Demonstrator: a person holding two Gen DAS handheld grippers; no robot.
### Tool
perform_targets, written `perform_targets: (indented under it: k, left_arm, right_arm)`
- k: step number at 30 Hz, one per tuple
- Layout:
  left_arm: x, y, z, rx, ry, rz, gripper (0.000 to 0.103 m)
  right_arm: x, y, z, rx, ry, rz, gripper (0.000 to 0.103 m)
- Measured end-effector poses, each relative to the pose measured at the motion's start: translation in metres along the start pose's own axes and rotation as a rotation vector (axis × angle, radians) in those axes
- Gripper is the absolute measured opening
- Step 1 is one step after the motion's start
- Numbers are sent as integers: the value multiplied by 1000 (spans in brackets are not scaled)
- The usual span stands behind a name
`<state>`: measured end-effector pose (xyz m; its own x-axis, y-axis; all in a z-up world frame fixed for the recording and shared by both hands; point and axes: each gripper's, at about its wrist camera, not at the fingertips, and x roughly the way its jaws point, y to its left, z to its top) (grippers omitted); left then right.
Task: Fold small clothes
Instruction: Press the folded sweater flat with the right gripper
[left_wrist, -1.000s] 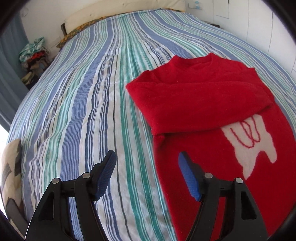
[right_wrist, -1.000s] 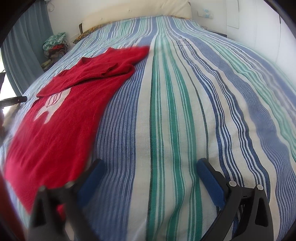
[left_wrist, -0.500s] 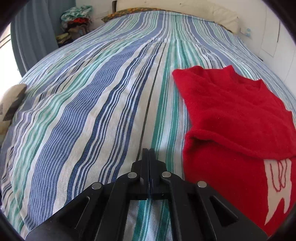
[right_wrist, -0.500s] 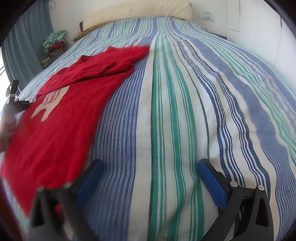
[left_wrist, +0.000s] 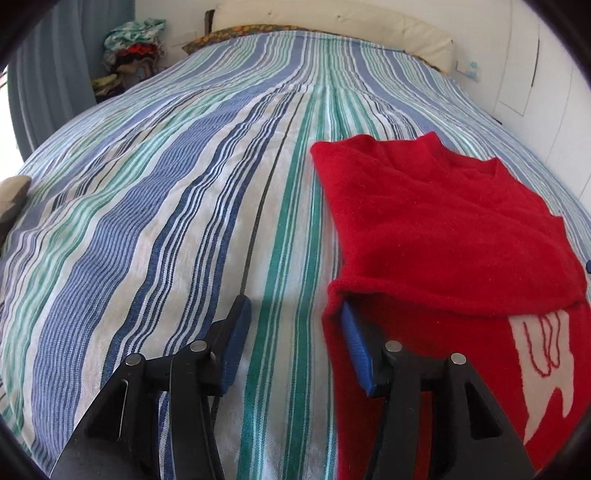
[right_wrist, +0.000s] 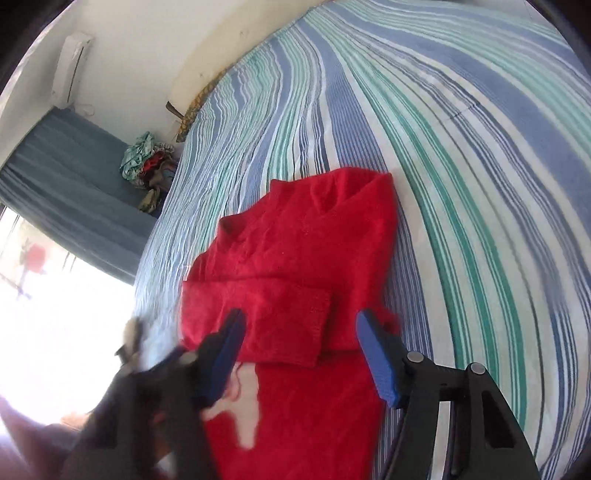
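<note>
A red sweater (left_wrist: 443, 229) with a white motif lies flat on the striped bed cover (left_wrist: 166, 221), one sleeve folded across its chest. My left gripper (left_wrist: 293, 326) is low at the sweater's left edge and its jaws are opening. Its right pad (left_wrist: 354, 343) sits against the fold of the sleeve, and only bed cover lies between the pads. In the right wrist view my right gripper (right_wrist: 301, 334) hovers over the red sweater (right_wrist: 306, 236). Its jaws are closing, with the folded sleeve's cuff (right_wrist: 295, 325) below the gap, and the pads are not pressing on it.
A pile of clothes (left_wrist: 133, 48) lies beside the bed's far left corner, by a blue curtain (left_wrist: 48, 74). A cream headboard (left_wrist: 332, 22) and white wall close the far end. A bright window (right_wrist: 55, 332) is at the left. Striped cover (right_wrist: 480, 184) stretches right of the sweater.
The left gripper shut, then reopened and dropped to the sweater's left edge. The right gripper swung left from bare bed cover to above the sweater, rolled, and its jaws narrowed.
</note>
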<state>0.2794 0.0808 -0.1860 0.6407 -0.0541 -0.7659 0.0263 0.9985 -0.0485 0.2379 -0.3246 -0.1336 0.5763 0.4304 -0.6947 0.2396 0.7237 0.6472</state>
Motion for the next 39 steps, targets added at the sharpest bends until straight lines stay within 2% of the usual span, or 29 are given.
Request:
perform_targets:
  k: [2,3,6,7,8,9,11,15,18,20,22,24,26,27,29,31,33,35,39]
  left_arm:
    - [-1,-1,-2,8,-8,2,53]
    - [0,-1,-3,8,-12,0,53]
    - [1,0,-4,4,-16,-7,53]
    - [0,0,-4,2,-17,-9,53]
    - [0,0,-4,1,-18,-10,53]
    - [0,0,-4,1,-20,-9,53]
    - [0,-1,-5,5,-24,-3,53]
    - [0,-5,-6,23,-30,18,53]
    - [0,-5,-6,24,-29,19,53]
    - [0,-5,-6,23,-29,18,53]
    - [1,-5,-6,24,-30,18,53]
    - [1,-5,-7,24,-31,19,53]
    - [1,-5,-7,24,-30,18,53]
    - [1,-5,-6,24,-28,18,53]
    - [1,-5,-6,20,-22,15,54]
    - [-1,-1,-4,10,-14,13,58]
    - [-7,5,-3,-3,6,29,69]
    - [-22,12,-4,-18,22,32,70]
    - [-76,14,-26,7,0,-46,70]
  right_arm:
    - [26,-6,9,63,73,2,57]
    - [39,-6,8,82,113,-30,56]
    - [61,-8,7,109,157,-44,55]
    - [66,-8,8,110,162,-38,45]
    - [70,-6,8,100,171,-35,20]
    - [72,-2,9,75,173,-58,9]
    - [65,15,16,-22,117,-108,5]
    - [47,40,22,-196,9,-146,5]
    - [66,27,19,-220,59,-229,9]
    - [69,16,16,-207,59,-255,18]
    - [49,14,11,-212,-13,-237,18]
    - [33,23,6,-238,-49,-194,21]
    - [29,37,-2,-307,-22,-103,20]
    - [33,42,-6,-336,3,-88,21]
    - [50,37,-15,-363,71,-146,22]
    - [74,16,-24,-335,166,-255,21]
    - [62,12,-31,-335,106,-244,20]
    - [40,18,-40,-361,65,-294,23]
    - [-7,41,-81,-514,69,-258,23]
